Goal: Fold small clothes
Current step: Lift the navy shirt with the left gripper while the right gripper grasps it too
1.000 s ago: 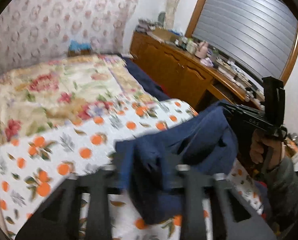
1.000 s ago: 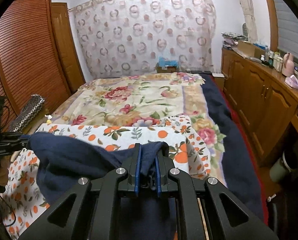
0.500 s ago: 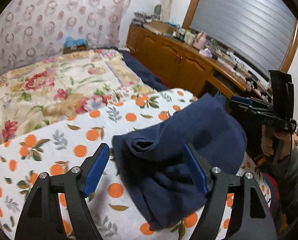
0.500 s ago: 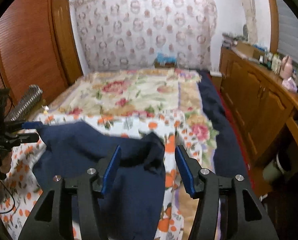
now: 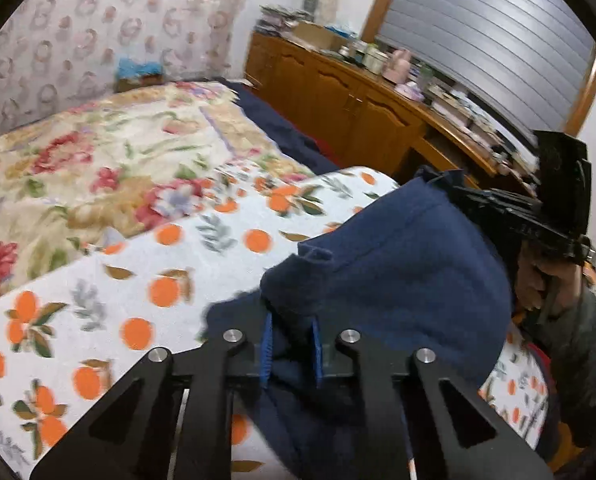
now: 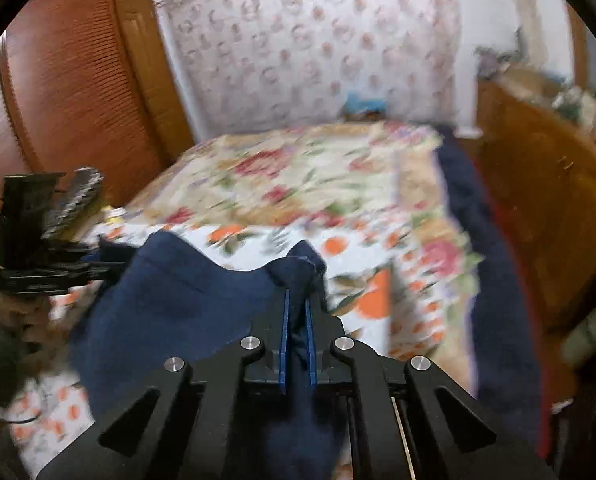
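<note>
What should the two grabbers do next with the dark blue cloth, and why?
Probably lift and spread it apart. The left gripper and right gripper both pinch the crumpled navy blue fabric garment, which sags bunched over the orange-print white blanket.

Navy blue garment [image 5: 397, 280], soft knit, bunched, stretched above orange-print sheet, two edges pinched, middle sagging.

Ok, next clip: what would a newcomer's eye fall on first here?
The navy garment, bunched low in the middle and pinched at two spots: the left claw at one edge, the right claw at another. Under it lies the white cloth with orange fruit print, spread over the near end of a floral bedspread.
</note>
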`<action>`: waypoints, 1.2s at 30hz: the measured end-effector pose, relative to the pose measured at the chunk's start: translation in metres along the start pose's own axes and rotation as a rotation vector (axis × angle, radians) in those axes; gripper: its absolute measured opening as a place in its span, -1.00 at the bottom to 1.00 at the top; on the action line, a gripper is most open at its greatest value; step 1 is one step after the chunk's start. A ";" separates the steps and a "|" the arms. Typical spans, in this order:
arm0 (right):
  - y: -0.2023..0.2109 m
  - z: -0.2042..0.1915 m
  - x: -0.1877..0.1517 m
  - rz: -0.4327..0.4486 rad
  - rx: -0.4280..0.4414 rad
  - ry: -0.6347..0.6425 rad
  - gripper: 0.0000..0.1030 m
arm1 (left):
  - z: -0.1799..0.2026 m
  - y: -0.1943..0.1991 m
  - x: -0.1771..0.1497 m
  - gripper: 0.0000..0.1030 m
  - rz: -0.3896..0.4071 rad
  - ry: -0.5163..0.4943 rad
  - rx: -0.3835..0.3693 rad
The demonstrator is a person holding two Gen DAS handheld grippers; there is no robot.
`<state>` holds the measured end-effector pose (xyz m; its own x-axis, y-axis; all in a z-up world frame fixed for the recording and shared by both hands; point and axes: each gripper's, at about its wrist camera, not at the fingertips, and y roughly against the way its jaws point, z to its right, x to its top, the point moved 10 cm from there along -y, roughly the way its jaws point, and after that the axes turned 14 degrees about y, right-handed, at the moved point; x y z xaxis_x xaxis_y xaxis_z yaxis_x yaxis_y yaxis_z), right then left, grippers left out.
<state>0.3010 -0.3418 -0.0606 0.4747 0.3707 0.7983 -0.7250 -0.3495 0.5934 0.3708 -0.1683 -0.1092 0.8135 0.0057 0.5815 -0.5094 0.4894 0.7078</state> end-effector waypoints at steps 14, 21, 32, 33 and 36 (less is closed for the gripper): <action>0.006 -0.002 -0.003 -0.087 -0.046 0.008 -0.06 | -0.025 -0.014 -0.011 0.21 -0.039 0.025 0.086; 0.007 0.003 -0.019 -0.122 -0.045 -0.016 0.26 | -0.028 -0.016 -0.014 0.05 -0.048 0.042 0.051; 0.001 -0.002 -0.022 -0.142 0.017 -0.069 0.26 | 0.002 0.025 -0.012 -0.59 0.036 0.052 -0.073; 0.001 -0.002 -0.022 -0.143 0.017 -0.066 0.26 | 0.003 0.026 -0.011 -0.59 0.042 0.049 -0.071; 0.001 -0.002 -0.022 -0.148 0.028 -0.060 0.10 | 0.007 0.029 -0.010 -0.60 0.053 0.046 -0.074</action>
<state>0.2891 -0.3482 -0.0777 0.6048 0.3677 0.7064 -0.6314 -0.3192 0.7067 0.3463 -0.1600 -0.0917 0.7986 0.0726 0.5975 -0.5317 0.5502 0.6438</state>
